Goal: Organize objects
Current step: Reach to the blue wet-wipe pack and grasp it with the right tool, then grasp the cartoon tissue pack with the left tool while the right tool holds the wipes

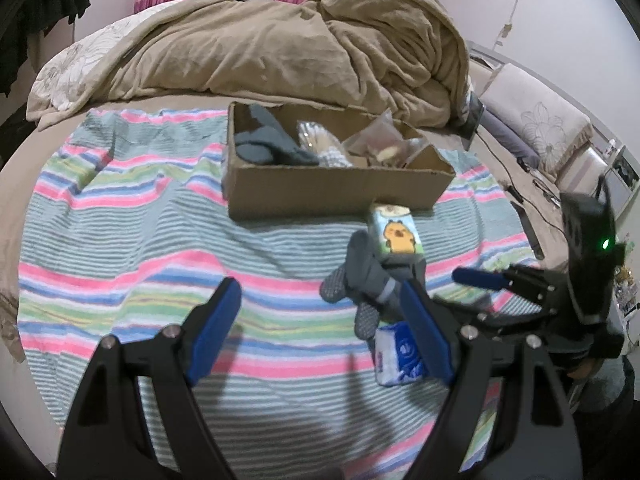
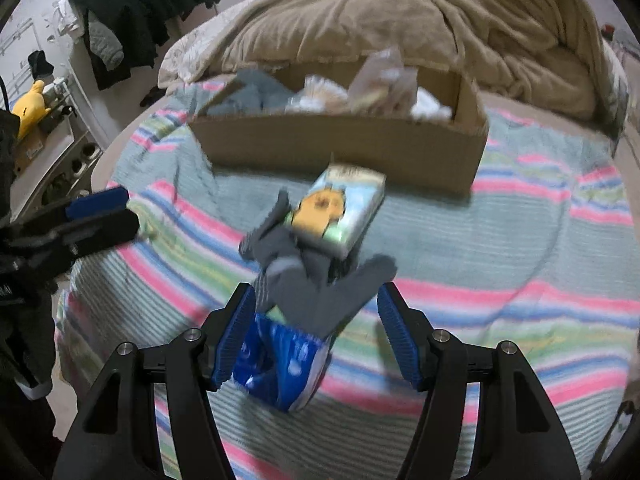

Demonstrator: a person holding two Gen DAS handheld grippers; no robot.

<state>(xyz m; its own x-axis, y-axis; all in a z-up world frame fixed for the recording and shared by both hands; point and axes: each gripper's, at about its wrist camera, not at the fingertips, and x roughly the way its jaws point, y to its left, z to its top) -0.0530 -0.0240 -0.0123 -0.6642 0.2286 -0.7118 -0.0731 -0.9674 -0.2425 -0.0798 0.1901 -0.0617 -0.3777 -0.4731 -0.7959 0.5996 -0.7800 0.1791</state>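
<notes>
A cardboard box stands on the striped towel and holds grey cloth, plastic-wrapped items and white bits. In front of it lie a tissue pack with a yellow cartoon, a grey glove and a blue-and-white tissue pack. My left gripper is open above the towel, left of the glove. My right gripper is open, its fingers on either side of the glove and the blue pack; it also shows in the left wrist view.
A rumpled tan blanket lies behind the box. Pillows and cables lie at the right. Dark clothes hang at the left, with a yellow plush toy on a shelf. My left gripper's finger enters from the left.
</notes>
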